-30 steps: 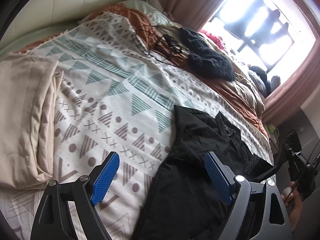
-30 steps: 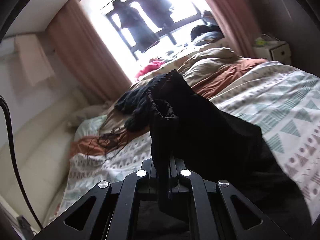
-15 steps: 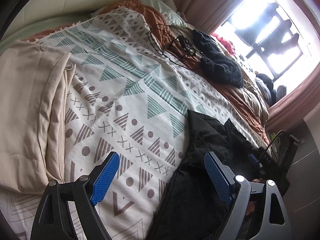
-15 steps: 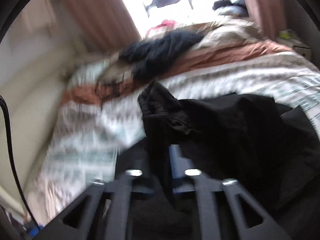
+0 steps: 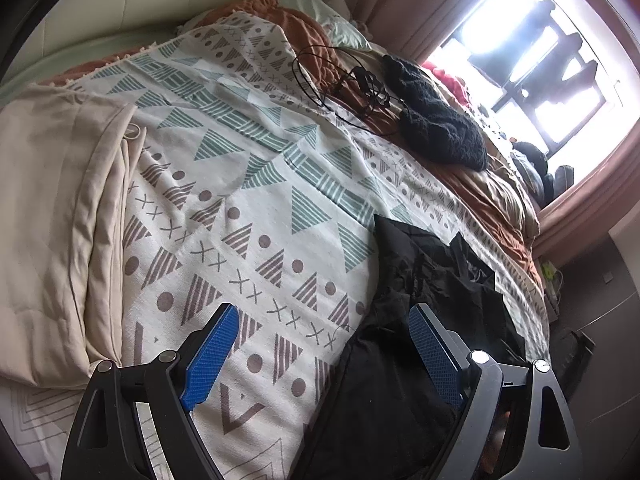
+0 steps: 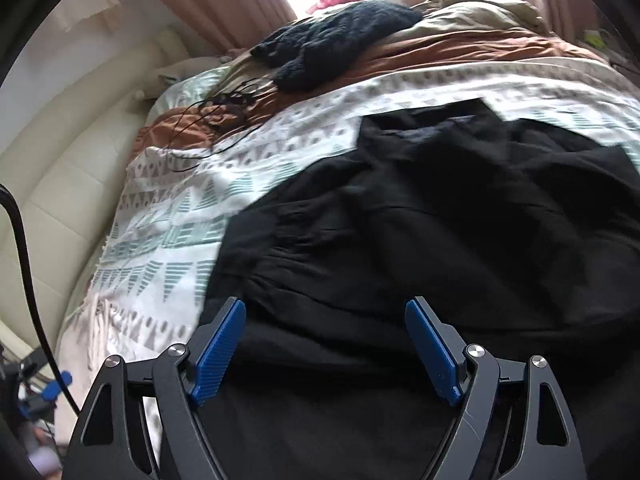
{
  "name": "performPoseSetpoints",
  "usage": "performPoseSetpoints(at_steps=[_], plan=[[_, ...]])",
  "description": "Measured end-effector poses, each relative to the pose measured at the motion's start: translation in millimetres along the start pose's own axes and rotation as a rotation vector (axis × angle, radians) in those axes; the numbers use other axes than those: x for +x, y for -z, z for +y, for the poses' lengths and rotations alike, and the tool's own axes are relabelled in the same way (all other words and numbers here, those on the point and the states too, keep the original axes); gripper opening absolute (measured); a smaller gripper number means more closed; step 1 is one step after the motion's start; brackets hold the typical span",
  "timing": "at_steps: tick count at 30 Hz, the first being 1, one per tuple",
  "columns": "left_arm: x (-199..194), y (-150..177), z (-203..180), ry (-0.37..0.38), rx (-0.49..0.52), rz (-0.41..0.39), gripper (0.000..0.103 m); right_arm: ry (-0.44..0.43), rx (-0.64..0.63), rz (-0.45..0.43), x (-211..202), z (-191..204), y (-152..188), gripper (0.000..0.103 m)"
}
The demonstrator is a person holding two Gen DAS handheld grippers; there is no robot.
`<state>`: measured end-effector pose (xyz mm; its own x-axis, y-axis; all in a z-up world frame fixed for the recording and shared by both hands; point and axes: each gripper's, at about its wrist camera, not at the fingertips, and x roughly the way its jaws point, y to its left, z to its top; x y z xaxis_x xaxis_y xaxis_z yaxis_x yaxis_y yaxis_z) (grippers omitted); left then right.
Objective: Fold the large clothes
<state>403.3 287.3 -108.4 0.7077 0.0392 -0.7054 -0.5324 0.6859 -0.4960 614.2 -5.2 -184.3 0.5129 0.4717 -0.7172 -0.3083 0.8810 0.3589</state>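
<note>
My right gripper [image 6: 326,344] is spread wide, and its blue pads [image 6: 218,354] hold nothing. Both fingers hang just above the black garment [image 6: 440,220], but I cannot tell if they touch the cloth. The garment lies spread on the patterned blanket [image 6: 168,240], with gathered folds just beyond the left pad.

My left gripper [image 5: 320,352] is also spread wide and empty. Its left pad [image 5: 210,356] is over the patterned blanket [image 5: 224,200], and its right pad [image 5: 434,354] is over the near edge of the black garment [image 5: 420,300]. In this view the garment is crumpled and lies on the right part of the blanket.

To the left of the garment, at the far side of the blanket, lies a folded beige quilt [image 5: 52,220]. Beyond the garment, past the far edge of the blanket, a tangled black cable [image 5: 352,84] rests on a rust-coloured sheet [image 5: 492,196]. Just beside the cable lies a dark knitted piece of clothing [image 5: 436,120]. Farther behind it stands a bright window [image 5: 532,52] with pink curtains [image 5: 408,4].
</note>
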Motion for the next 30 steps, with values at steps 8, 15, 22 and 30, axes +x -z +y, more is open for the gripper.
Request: performPoseSetpoints(at_steps=[8, 15, 22, 30], plan=[[9.5, 10.7, -29.7, -0.011, 0.067, -0.020, 0.087, 0.087, 0.120, -0.077, -67.9, -82.5, 1.7, 0.082], [27.1, 19.4, -66.2, 0.032, 0.085, -0.015, 0.087, 0.104, 0.355, -0.127, -117.3, -174.5, 18.2, 0.075], [63.8, 23.2, -118.6, 0.026, 0.190, 0.033, 0.087, 0.064, 0.547, -0.127, -111.6, -239.2, 33.2, 0.061], [138.0, 10.3, -160.2, -0.027, 0.321, 0.120, 0.087, -0.039, 0.661, -0.101, -79.5, -264.6, 33.4, 0.053]])
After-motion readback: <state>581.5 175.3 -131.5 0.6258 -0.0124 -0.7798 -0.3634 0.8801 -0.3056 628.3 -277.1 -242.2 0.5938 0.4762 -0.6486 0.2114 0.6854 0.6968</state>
